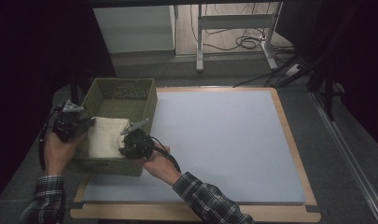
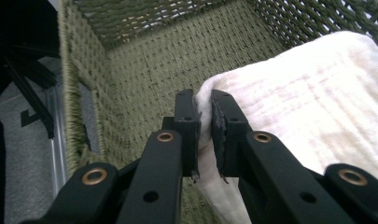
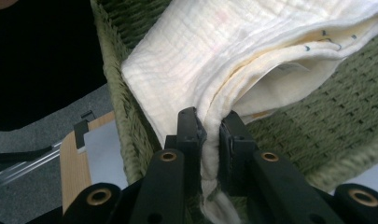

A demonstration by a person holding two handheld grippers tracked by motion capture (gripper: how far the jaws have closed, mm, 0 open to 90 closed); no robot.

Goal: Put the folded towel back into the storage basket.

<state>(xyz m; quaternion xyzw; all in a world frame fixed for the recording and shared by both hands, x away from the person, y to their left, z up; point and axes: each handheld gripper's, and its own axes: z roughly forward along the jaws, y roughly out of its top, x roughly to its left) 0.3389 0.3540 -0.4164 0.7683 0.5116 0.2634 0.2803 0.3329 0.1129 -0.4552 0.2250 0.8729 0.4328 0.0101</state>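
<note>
Woven green basket (image 1: 123,95) at the table's near left corner, on a grey mat (image 1: 214,140) over a wooden tabletop (image 1: 289,135); folded cream cloth (image 1: 107,135) inside the basket's near half, raised toward the rim. Left gripper (image 1: 86,122) at the basket's left wall, held by the left hand (image 1: 60,149); jaws reaching over the rim and clamped on the cloth's left edge. Right gripper (image 1: 126,144) at the basket's near right corner, held by the right hand (image 1: 156,161); jaws closed on the cloth's right edge. Plaid sleeves (image 1: 210,198) entering from the bottom.

In the left gripper view: gripper (image 2: 204,121) pinching a thin fold of the cloth (image 2: 308,102) between its pads, narrow gap taken up by fabric; basket wall (image 2: 144,65) behind and to the left; cloth spreading off to the right.

In the right gripper view: gripper (image 3: 210,135) clamped on a bunched fold of cloth (image 3: 214,51), layers hanging below the jaws; several folded layers open at the right; basket rim (image 3: 116,93) just beside the cloth at left, woven wall (image 3: 326,116) at right; strip of wooden table (image 3: 74,163) and mat corner (image 3: 102,149) below left.

Beyond the table: metal frame legs (image 1: 200,42) and cables (image 1: 245,42) on the floor.
</note>
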